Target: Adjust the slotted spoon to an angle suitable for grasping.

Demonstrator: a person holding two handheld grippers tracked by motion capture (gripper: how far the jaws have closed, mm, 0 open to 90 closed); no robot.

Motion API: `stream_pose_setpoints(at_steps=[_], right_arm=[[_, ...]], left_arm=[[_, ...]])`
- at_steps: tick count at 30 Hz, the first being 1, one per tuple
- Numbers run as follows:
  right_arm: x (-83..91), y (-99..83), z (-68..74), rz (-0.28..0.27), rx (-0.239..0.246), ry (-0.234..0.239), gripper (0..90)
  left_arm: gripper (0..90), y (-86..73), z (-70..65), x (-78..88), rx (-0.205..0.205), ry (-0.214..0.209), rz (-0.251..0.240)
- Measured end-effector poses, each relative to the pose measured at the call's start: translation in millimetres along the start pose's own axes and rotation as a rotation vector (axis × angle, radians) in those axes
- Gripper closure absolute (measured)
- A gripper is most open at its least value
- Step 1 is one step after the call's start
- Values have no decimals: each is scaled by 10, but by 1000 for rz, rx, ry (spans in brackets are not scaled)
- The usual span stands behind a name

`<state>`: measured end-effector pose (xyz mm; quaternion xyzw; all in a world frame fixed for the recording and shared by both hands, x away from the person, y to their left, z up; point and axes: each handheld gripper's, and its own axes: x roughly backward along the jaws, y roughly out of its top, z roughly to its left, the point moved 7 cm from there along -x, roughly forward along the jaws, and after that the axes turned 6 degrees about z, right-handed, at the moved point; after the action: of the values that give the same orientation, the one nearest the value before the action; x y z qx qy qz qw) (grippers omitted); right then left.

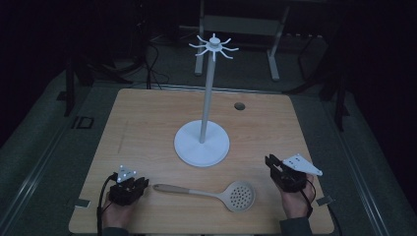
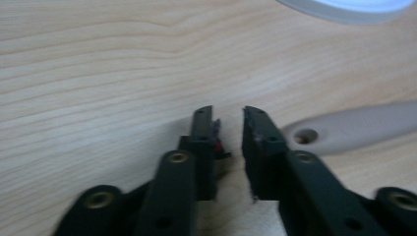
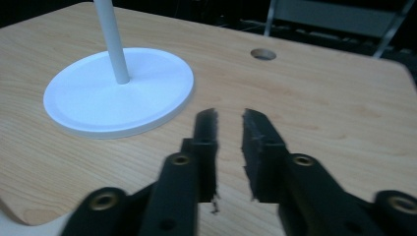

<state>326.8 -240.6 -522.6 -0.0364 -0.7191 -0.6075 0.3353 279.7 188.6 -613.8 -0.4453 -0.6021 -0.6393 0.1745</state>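
High view: slotted spoon (image 1: 206,191) lies flat on the desk (image 1: 147,128) near its front edge, between left gripper (image 1: 129,187) and right gripper (image 1: 285,173), touching neither. Left gripper view adds the handle's hanging hole, just right of its jaws — narrow gap, nothing gripped. Right gripper view: jaws likewise slightly parted and empty, aimed toward the white hook stand (image 3: 118,91). Light wood desk, cable hole (image 1: 239,106); room dark — probably metal frame legs behind.

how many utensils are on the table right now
1. A slotted spoon lies flat on the table near its front edge, between the left gripper and the right gripper, in front of the white hook stand. Nothing hangs on the stand's hooks.
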Motion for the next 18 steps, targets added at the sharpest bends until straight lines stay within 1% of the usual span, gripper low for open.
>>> stream_pose_setpoints(at_steps=[1, 3, 5, 7, 12, 13, 15, 18], right_arm=[[9, 10, 15, 7, 4, -7, 821], [30, 32, 38, 2, 11, -15, 852], [56, 58, 62, -6, 24, -12, 858], [81, 79, 75, -18, 22, -12, 859], [132, 112, 84, -35, 16, -7, 854], [141, 118, 87, -38, 15, -6, 850], [159, 130, 90, -44, 13, -2, 826], [171, 141, 92, -47, 12, 4, 794]], left_arm=[[831, -4, -10, -9, -6, 1, 8], [862, -9, -29, -19, -12, -1, 18], [880, -8, -41, -21, -19, -2, 22], [887, -7, -58, -24, -26, -8, 26], [892, -8, -127, -32, -50, -28, 35], [892, -6, -153, -37, -53, -39, 36], [895, -5, -171, -38, -63, -30, 38], [896, -3, -175, -40, -68, -37, 40]])
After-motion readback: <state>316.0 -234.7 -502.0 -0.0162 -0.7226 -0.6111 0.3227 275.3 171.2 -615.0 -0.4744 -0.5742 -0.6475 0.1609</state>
